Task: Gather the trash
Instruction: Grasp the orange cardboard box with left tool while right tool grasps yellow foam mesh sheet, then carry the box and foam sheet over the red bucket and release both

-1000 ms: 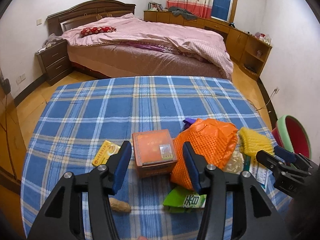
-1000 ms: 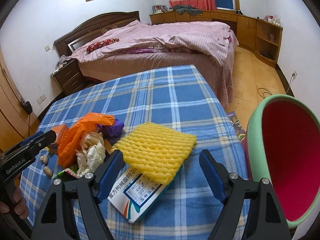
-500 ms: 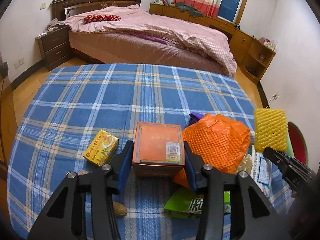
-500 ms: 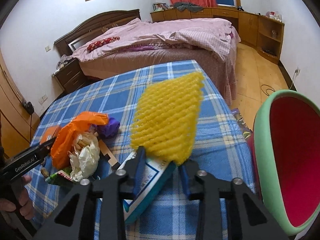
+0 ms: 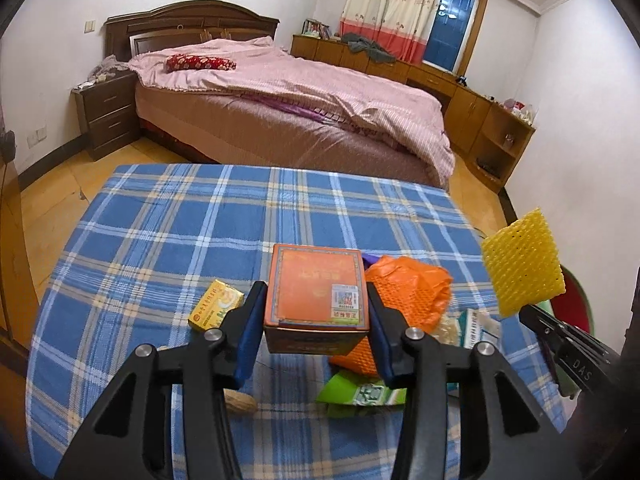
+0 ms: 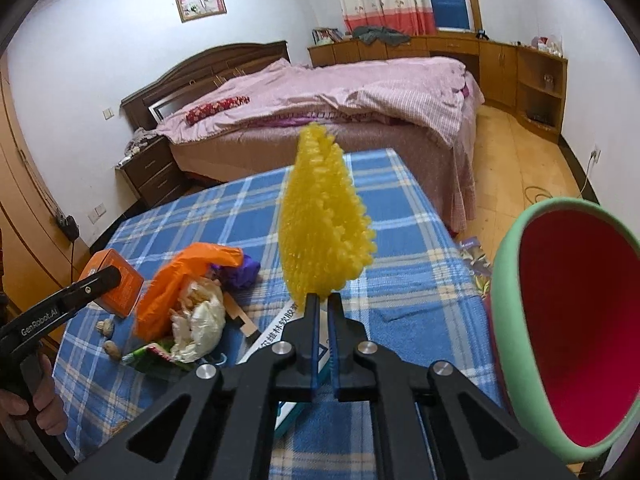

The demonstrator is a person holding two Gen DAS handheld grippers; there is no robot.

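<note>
Now your left gripper point(image 5: 316, 320) has its fingers clamped on the orange box point(image 5: 317, 285), lifted off the desk point(image 5: 160, 216). Only its view shows the yellow carton point(image 5: 216, 304) just left of them. Your right gripper point(image 6: 323, 306) has just pinched shut on the yellow foam net point(image 6: 324, 224). Only its view shows the bin point(image 6: 568, 320) mouth open, right of those fingers, past the desk edge.

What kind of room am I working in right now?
A home bedroom, most likely: a made-up bed with a wooden headboard, a nightstand beside it, and a curtained window. The trash lies on a plaid-covered table.
</note>
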